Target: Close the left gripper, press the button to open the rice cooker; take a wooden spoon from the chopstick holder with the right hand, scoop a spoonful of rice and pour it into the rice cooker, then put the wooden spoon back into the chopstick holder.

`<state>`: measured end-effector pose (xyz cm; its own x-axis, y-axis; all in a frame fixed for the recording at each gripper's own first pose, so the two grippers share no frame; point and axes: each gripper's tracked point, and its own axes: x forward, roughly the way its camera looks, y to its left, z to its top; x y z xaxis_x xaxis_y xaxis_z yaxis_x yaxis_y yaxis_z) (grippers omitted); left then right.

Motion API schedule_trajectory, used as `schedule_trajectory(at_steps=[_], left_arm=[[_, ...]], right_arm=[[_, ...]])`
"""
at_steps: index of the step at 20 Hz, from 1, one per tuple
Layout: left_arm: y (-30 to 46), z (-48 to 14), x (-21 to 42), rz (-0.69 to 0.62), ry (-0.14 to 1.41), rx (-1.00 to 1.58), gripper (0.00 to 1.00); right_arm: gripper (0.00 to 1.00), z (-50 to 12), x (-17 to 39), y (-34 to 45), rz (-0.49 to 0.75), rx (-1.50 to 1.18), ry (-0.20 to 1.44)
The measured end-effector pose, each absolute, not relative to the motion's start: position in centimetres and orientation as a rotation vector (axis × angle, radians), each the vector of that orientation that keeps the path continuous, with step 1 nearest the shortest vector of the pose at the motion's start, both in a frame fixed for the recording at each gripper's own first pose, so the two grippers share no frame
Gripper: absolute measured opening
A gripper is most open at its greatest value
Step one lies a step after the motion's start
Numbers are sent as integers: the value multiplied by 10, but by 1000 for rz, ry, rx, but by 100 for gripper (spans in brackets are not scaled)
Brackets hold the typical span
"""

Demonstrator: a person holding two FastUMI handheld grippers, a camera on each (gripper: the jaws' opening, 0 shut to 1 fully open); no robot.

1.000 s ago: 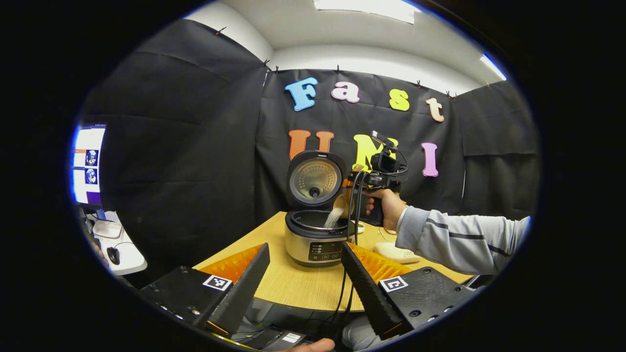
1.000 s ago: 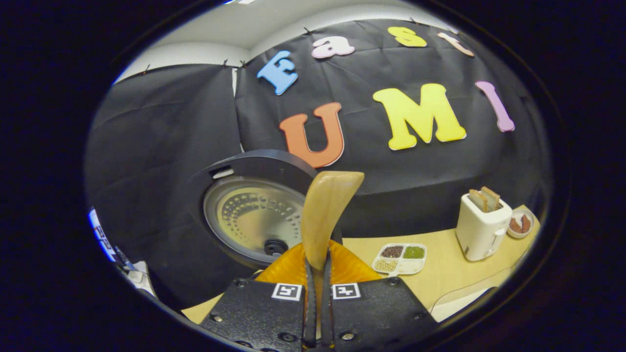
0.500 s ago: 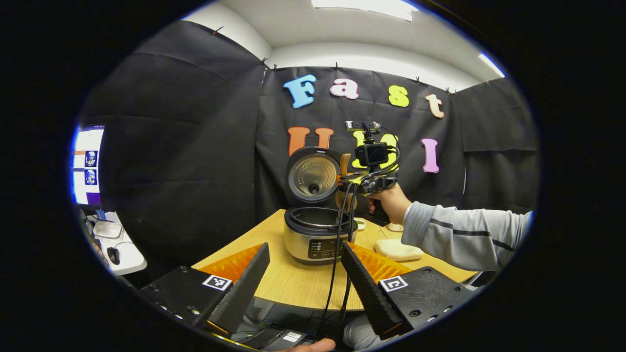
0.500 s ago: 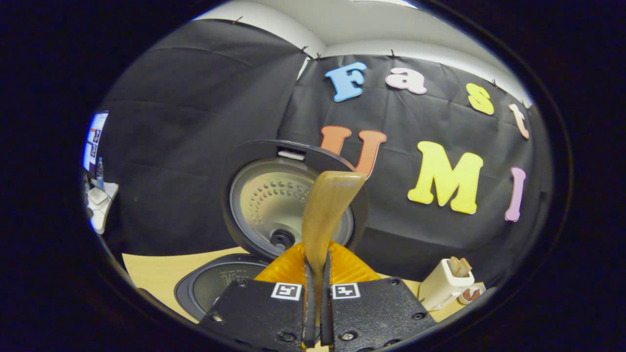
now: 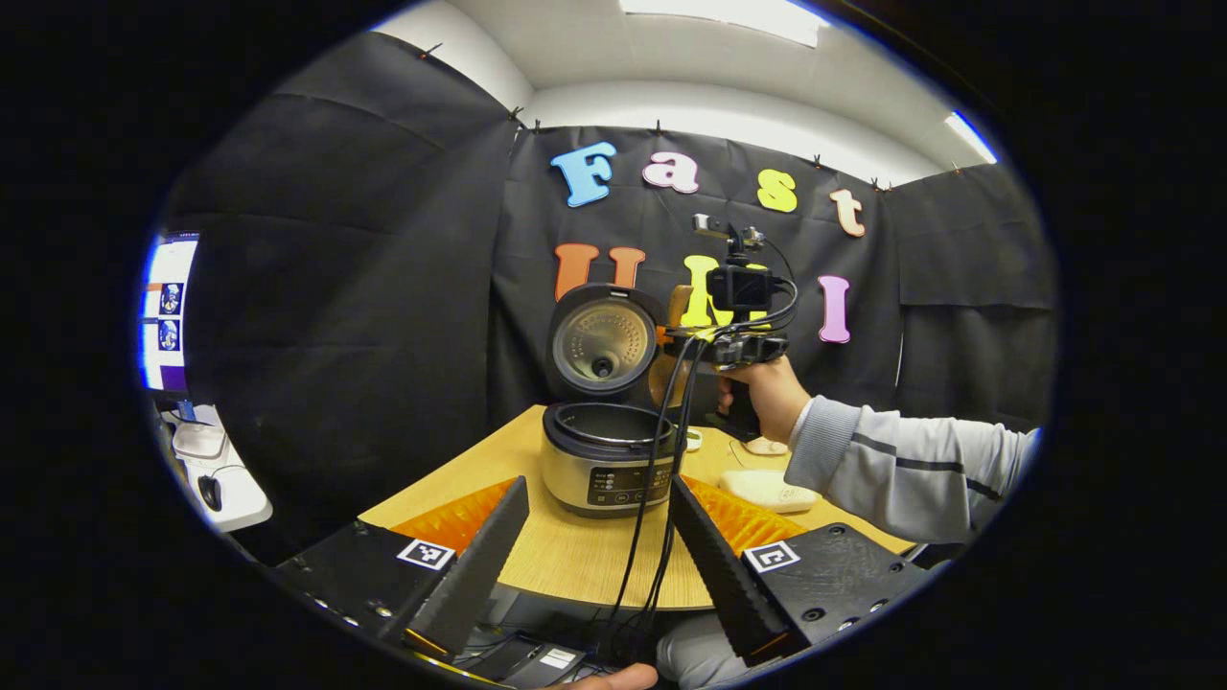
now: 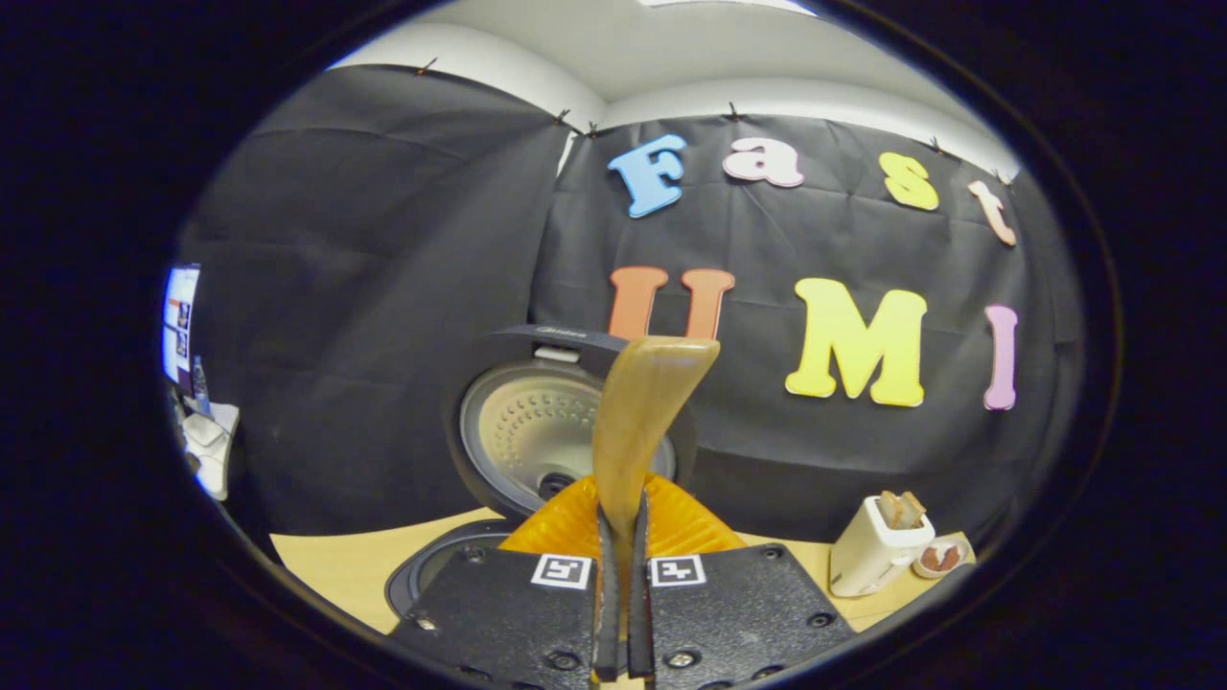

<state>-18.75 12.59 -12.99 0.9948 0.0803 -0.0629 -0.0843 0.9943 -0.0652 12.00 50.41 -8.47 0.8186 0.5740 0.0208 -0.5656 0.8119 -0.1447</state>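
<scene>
The right hand-held gripper [image 6: 620, 537] is clamped on the wooden spoon [image 6: 640, 422], raised beside the open rice cooker [image 5: 606, 458] on the worktop [image 5: 566, 551]. The left hand-held gripper [image 5: 599, 541] gapes, idle. Rice looks poured; next, the chopstick holder.

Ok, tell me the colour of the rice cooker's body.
Silver rice cooker body with a black rim; clearest in the left gripper view.

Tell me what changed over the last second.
The right gripper, shut on the spoon, stopped pouring rice into the cooker, rose and turned level; no rice stream is falling now. Unchanged: the lid stays open, the left gripper stays open and back from the cooker.
</scene>
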Motion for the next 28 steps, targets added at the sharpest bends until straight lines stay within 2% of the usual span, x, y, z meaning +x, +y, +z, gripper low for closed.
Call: schedule_trajectory(at_steps=[8,9,10,13,14,15,16,19,22,25,28], left_arm=[[110,-120,-173,85,56,-75,94],[110,-120,-172,89,52,-67,94],[110,-118,-171,91,50,-61,94],[98,-117,-173,65,44,-77,94],[94,-118,-171,51,46,-84,95],[90,-119,-172,40,47,-87,94],[89,-118,-173,36,44,-84,94],[90,-118,-175,39,24,-58,94],[103,-119,-173,99,13,-40,94],[96,-119,-172,80,-3,-44,94],[100,-120,-167,71,-13,-47,94]], right_arm=[[9,-48,131,405,539,-50,-81],[5,-48,135,392,522,-57,-82],[9,-49,138,379,508,-54,-78],[9,-43,144,342,477,1,-95],[9,-42,148,326,453,6,-103],[13,-43,154,310,430,-3,-105],[9,-44,158,294,413,-15,-105],[9,-50,174,232,342,-35,-84],[10,-44,185,160,257,-60,-97],[10,-49,198,97,162,-63,-105],[10,-79,214,59,121,-47,-44]])
